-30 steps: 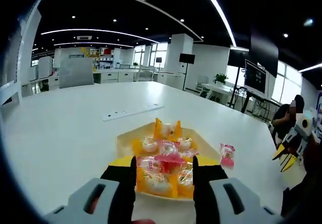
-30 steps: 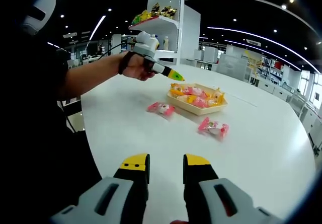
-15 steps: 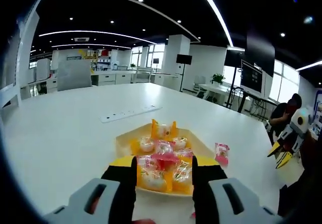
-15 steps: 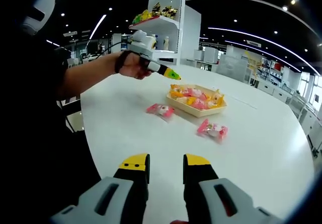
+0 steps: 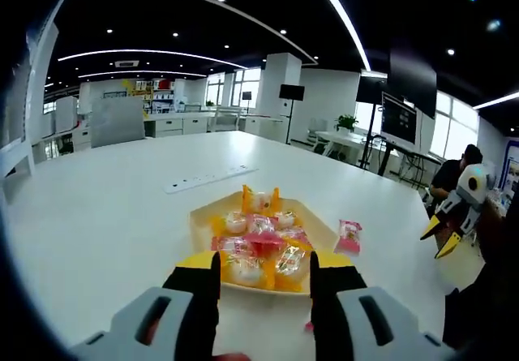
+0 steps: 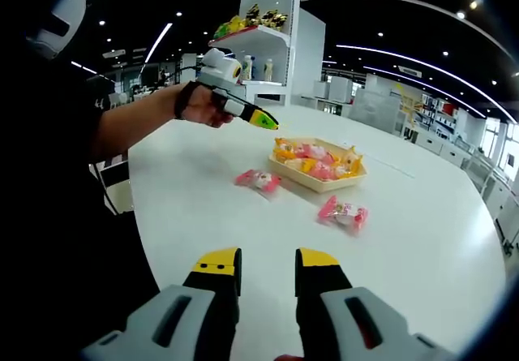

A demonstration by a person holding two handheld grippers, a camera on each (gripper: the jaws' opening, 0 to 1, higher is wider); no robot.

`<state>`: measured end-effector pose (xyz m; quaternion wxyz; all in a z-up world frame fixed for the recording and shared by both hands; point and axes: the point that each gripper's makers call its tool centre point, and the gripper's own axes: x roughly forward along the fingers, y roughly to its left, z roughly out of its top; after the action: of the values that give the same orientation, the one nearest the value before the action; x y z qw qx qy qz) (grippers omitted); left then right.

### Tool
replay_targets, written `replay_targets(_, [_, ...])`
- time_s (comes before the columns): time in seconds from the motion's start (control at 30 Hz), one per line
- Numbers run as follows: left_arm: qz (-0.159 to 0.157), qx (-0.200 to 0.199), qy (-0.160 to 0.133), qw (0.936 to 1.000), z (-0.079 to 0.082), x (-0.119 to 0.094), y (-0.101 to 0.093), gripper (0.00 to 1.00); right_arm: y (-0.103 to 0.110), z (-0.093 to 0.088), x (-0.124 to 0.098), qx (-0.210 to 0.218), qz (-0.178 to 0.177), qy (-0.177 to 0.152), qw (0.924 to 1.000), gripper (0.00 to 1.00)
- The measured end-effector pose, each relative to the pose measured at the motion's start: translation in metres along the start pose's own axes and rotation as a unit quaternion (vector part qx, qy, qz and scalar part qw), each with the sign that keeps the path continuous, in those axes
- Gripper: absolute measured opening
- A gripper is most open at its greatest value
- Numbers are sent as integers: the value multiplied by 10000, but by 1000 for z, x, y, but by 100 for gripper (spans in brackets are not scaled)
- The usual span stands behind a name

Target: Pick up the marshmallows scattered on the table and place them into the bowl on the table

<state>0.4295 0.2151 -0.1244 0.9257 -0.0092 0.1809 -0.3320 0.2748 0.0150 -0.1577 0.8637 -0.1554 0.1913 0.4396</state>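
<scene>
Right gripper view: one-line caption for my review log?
Open right gripper faces two pink marshmallow packets lying outside the filled bowl.

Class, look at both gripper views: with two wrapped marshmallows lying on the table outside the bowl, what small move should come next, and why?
Probably ease the right gripper forward toward the nearer pink marshmallow. It lies on the white table outside the bowl, ahead and to the right of that gripper's open, empty fingers. The left gripper is open and empty too, raised near the bowl, with the other loose marshmallow below it.
</scene>
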Motion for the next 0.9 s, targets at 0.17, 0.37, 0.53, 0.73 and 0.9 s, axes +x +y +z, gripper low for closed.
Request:
replay_targets(0.17, [-11,35,6,10000,-2,-9,2,45,1,1,1,-7,-2,7,10000,27])
replay_targets(0.37, [37,-33,-83,10000,-2,-20,3,45,1,2,2,-15,-6,9,10000,27])
replay_targets(0.53, [117,-74,-143,9998,-4,-30,3,45,1,3,3,-12,1,26,10000,27])
replay_targets(0.73, [214,-151,-210,9994,-7,-42,5,45,-2,4,4,4,-14,26,10000,27])
replay_targets(0.9, [227,-106,-189,9995,-10,-52,-1,45,-1,3,7,8,8,39,10000,27])
